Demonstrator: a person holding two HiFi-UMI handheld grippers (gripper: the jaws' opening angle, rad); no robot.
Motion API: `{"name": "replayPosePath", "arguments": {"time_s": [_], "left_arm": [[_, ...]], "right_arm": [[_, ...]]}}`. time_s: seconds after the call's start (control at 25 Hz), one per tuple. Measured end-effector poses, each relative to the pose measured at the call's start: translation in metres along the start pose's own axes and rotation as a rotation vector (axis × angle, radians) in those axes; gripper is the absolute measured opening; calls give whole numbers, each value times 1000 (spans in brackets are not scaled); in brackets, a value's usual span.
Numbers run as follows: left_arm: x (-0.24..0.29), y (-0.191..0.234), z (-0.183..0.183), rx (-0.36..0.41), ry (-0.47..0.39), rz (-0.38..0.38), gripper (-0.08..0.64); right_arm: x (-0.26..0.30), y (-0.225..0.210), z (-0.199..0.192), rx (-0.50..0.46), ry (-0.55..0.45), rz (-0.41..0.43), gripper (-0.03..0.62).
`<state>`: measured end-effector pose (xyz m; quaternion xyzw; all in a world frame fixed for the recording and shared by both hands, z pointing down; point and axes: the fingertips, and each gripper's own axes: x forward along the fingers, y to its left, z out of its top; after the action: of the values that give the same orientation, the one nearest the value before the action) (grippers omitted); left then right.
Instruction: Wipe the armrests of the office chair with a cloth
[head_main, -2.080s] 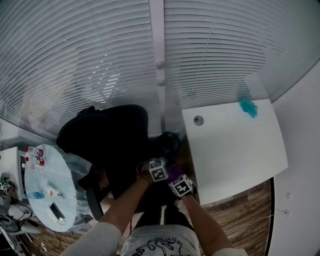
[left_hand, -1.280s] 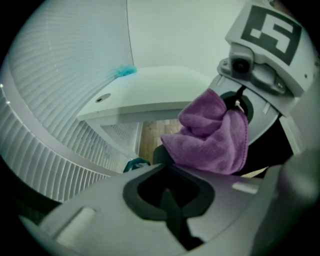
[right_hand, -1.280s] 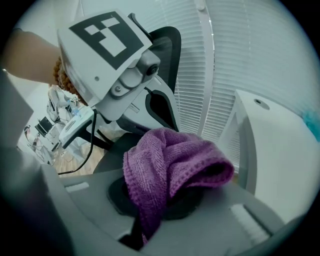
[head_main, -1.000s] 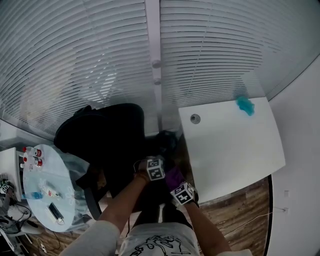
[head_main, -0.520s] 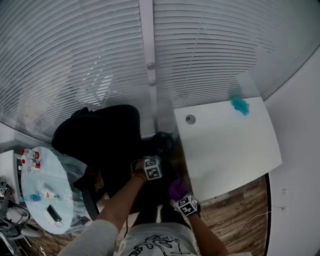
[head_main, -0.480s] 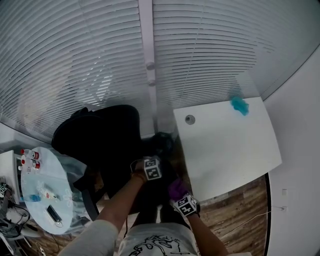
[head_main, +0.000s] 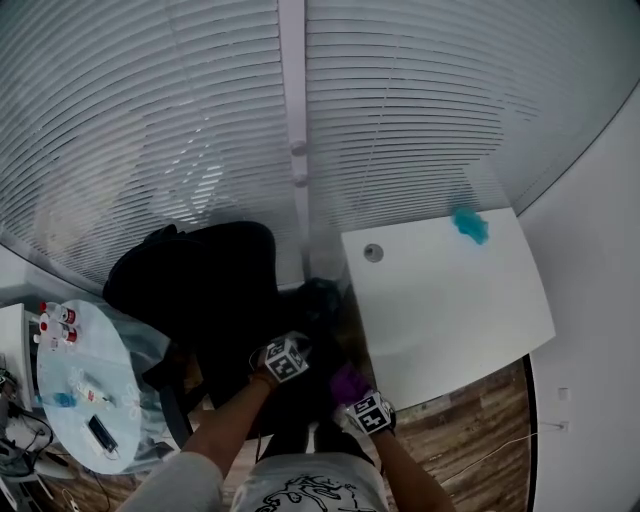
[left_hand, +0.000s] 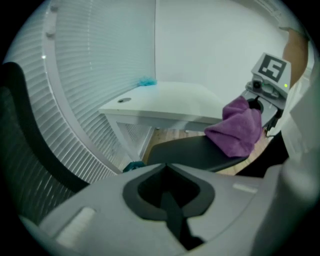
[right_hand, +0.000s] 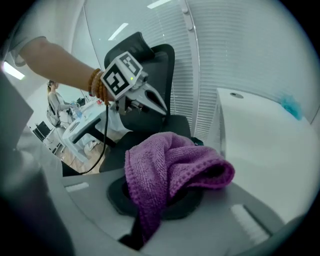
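A black office chair (head_main: 200, 285) stands by the blinds, left of a white desk (head_main: 440, 300). My right gripper (head_main: 352, 395) is shut on a purple cloth (right_hand: 170, 165), which bunches over its jaws. In the left gripper view the cloth (left_hand: 237, 127) rests on the near end of a black armrest pad (left_hand: 192, 152). My left gripper (right_hand: 161, 109) hovers just left of it above the chair seat. Its fingers taper together, shut, with nothing between them. In the head view the cloth (head_main: 347, 382) shows between the two marker cubes.
A teal thing (head_main: 468, 225) lies at the desk's far corner, and a round cable hole (head_main: 373, 253) at its near-left corner. A round glass table (head_main: 85, 385) with small bottles stands at the left. Window blinds (head_main: 300, 110) fill the background. Wood floor (head_main: 470, 430) shows at right.
My right gripper has drawn the purple cloth back toward my body along the armrest. The left gripper has also come back a little and stays shut.
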<state>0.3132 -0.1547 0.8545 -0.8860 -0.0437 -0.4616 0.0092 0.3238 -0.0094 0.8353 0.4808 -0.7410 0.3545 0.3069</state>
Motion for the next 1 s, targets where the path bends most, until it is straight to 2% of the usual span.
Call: {"name": "replayPosePath", "arguments": {"time_s": [0.28,0.4,0.56,0.76,1.0], "left_arm": [[-53,-20,26,-127,-187,53,8],[-87,-22,52,-166,-282,88,8],[-150,-32,103,-149,-427,135,12],[-240,-51,169,-126,-657,197,28],[-332,-73,215,-90,-855,277,28]], "right_arm": [[-47,-14,58,-13,-199,-87,29],[-80,-11,91,-46,-284,-125,29],[-133,3,140,-70,-407,-160,29],[-195,26,190,-105,-536,-179,29],[-262,61,242,-155,-662,-189,29]]}}
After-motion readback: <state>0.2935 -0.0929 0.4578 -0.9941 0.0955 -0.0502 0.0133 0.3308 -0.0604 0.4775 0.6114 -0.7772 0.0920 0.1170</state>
